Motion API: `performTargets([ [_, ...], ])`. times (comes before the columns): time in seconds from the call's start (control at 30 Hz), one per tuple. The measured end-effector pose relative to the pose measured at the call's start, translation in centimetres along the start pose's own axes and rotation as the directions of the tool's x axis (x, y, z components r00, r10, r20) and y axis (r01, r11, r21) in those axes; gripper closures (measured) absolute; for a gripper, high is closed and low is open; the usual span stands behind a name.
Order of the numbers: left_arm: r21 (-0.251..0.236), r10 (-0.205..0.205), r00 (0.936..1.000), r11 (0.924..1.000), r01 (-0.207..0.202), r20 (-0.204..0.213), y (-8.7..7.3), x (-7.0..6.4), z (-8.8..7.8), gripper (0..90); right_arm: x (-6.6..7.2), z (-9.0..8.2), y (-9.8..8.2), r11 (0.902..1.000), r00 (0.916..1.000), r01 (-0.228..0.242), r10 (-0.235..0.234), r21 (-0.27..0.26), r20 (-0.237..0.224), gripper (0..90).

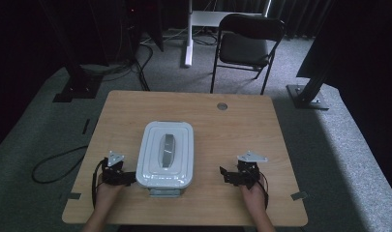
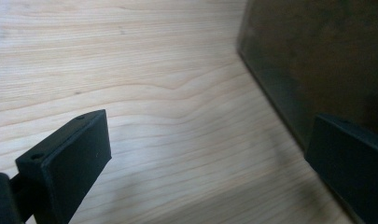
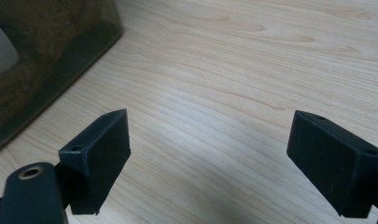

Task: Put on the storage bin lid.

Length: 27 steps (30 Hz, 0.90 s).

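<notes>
White lidded box point(image 1: 165, 154) sits between left tool point(image 1: 126, 177) and right tool point(image 1: 226, 175).

Black folding chair point(image 1: 247, 46) beyond wooden table point(image 1: 242, 125); cables point(image 1: 53, 166) on carpet.

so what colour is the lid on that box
White, with a grey handle set in the lid; the high view shows it best.

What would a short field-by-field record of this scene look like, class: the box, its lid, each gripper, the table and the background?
box: white box, mid-table, dark see-through walls
lid: white lid on, grey handle on top
left gripper: left gripper open, beside the box's left side, contact unclear
right gripper: right gripper open, apart from the box
table: wooden table
background: chair beyond the table
</notes>
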<state>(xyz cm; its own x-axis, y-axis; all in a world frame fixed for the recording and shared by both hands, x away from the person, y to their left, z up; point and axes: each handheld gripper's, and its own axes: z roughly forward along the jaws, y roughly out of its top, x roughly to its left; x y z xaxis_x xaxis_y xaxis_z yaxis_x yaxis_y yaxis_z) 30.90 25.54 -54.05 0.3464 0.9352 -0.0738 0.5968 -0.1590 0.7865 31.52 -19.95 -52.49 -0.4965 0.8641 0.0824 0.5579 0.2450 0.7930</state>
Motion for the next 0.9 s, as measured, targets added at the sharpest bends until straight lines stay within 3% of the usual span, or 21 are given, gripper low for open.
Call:
performTargets([
  [0.2, -0.013, -0.027, 0.9983, 0.9996, 0.026, -0.051, -0.6, 1.3, -0.9, 1.2, -0.6, -0.3, -0.4, 0.9997, 1.0000, -0.003, 0.003, -0.024, 0.006, 11.7],
  [0.3, -0.009, -0.037, 0.9968, 0.9993, 0.036, -0.072, -0.9, 1.9, -1.3, 1.2, -0.8, -0.8, -0.5, 0.9983, 0.9970, -0.001, 0.005, -0.057, 0.078, 11.0],
  [0.47, -0.004, -0.046, 0.9953, 0.9989, 0.046, -0.085, -1.5, 2.7, -1.8, 1.2, -1.4, -1.5, -0.7, 0.9963, 0.9945, -0.011, 0.020, -0.085, 0.103, 11.0],
  [0.7, -0.006, -0.060, 0.9930, 0.9982, 0.060, -0.102, -2.2, 3.6, -2.5, 1.2, -2.8, -2.3, -1.6, 0.9954, 0.9877, -0.041, 0.053, -0.087, 0.147, 11.0],
  [0.9, -0.006, -0.062, 0.9913, 0.9981, 0.062, -0.116, -2.8, 4.2, -3.1, 1.2, -4.1, -3.0, -2.8, 0.9942, 0.9764, -0.077, 0.091, -0.075, 0.196, 11.0],
])
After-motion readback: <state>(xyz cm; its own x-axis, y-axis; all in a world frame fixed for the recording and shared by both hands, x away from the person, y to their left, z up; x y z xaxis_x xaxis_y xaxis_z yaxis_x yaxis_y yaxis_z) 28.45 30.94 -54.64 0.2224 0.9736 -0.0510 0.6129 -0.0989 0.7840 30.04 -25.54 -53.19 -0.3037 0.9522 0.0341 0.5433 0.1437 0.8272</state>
